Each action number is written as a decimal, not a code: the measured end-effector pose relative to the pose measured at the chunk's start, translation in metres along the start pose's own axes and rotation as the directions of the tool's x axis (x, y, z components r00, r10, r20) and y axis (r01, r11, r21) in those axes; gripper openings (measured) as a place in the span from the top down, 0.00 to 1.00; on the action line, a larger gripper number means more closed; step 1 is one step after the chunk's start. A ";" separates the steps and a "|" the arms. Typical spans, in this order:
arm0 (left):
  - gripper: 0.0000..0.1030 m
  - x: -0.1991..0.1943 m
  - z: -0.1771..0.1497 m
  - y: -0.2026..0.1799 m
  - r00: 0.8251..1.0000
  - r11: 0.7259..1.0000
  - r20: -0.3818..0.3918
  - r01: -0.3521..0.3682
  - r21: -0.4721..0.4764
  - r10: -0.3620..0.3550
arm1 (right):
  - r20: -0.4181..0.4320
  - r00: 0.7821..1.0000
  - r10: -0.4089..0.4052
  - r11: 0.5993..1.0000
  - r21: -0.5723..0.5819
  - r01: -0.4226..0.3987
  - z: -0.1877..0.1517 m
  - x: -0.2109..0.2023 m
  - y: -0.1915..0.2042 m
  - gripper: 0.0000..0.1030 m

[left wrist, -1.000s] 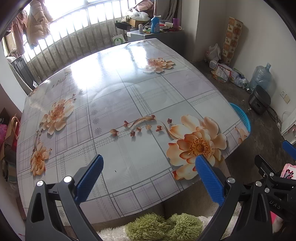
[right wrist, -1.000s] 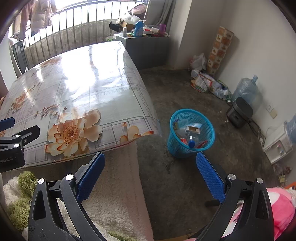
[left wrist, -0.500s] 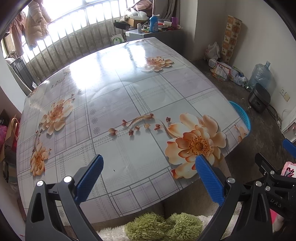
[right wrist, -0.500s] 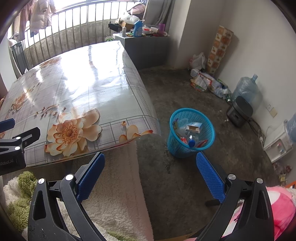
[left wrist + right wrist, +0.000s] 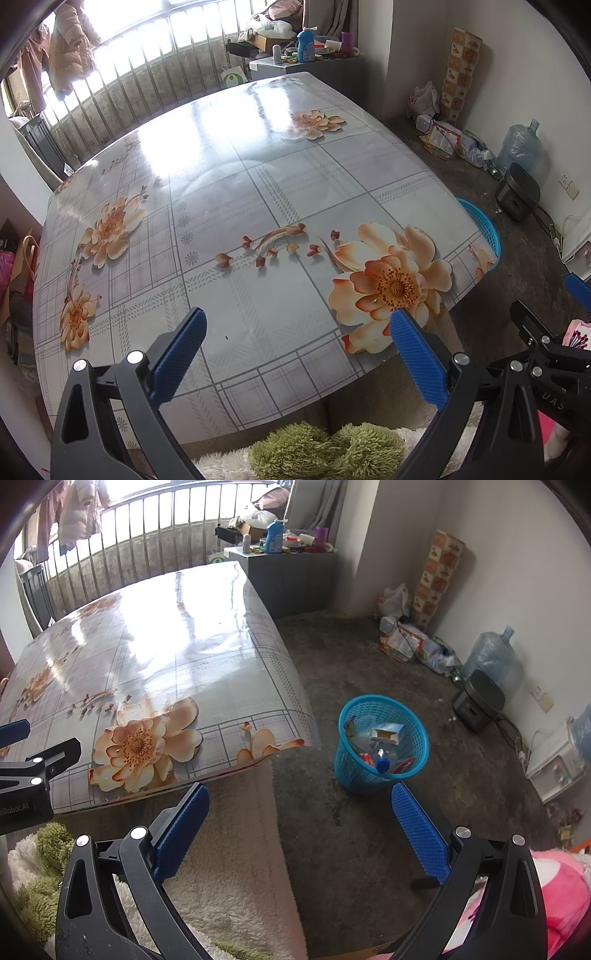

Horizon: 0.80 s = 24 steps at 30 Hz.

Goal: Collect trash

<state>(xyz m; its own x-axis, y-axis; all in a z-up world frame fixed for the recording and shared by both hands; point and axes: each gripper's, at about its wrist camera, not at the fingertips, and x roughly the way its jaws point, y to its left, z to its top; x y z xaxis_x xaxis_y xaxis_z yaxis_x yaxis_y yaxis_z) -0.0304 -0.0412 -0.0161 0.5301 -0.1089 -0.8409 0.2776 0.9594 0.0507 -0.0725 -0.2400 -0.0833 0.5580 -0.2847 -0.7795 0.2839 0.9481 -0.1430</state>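
Note:
A blue mesh trash basket (image 5: 382, 751) stands on the floor right of the table, holding a small carton (image 5: 386, 734), a plastic bottle (image 5: 384, 757) and wrappers. From the left wrist view only the basket's rim (image 5: 484, 229) peeks past the table corner. My left gripper (image 5: 295, 325) hangs open over the near edge of the floral table (image 5: 258, 192), nothing between its blue pads. My right gripper (image 5: 301, 801) is open above the floor, short of the basket, holding nothing. I see no loose item on the tabletop.
A white and green fluffy cover (image 5: 221, 867) lies below the table's near edge. Along the right wall sit a pile of bags and wrappers (image 5: 413, 646), a water jug (image 5: 491, 657) and a dark cooker (image 5: 478, 701). A cluttered grey cabinet (image 5: 288, 565) stands behind the table.
The left wrist view has shifted slightly over the table. The right gripper has barely moved. Both stay open and empty.

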 end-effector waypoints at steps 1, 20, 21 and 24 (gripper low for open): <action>0.05 0.000 0.000 0.000 1.000 1.000 0.000 0.000 0.000 0.000 | 0.000 1.000 0.000 1.000 0.000 0.000 0.000 0.000 0.000 0.08; 0.05 0.001 0.000 0.000 1.000 1.000 0.001 -0.001 -0.001 0.001 | 0.004 1.000 0.005 1.000 -0.008 -0.005 0.001 0.000 0.002 0.08; 0.05 0.001 0.000 0.000 1.000 1.000 0.001 -0.001 0.000 0.001 | 0.004 1.000 0.005 1.000 -0.008 -0.005 0.001 0.000 0.002 0.08; 0.05 0.001 0.001 0.000 1.000 1.000 0.000 -0.001 0.000 0.001 | 0.005 1.000 0.005 1.000 -0.008 -0.005 0.001 0.000 0.002 0.08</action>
<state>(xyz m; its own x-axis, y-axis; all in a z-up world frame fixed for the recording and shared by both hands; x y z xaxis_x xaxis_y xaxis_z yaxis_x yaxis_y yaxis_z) -0.0293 -0.0414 -0.0162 0.5306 -0.1083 -0.8407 0.2773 0.9594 0.0514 -0.0712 -0.2380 -0.0826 0.5630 -0.2803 -0.7775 0.2749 0.9507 -0.1437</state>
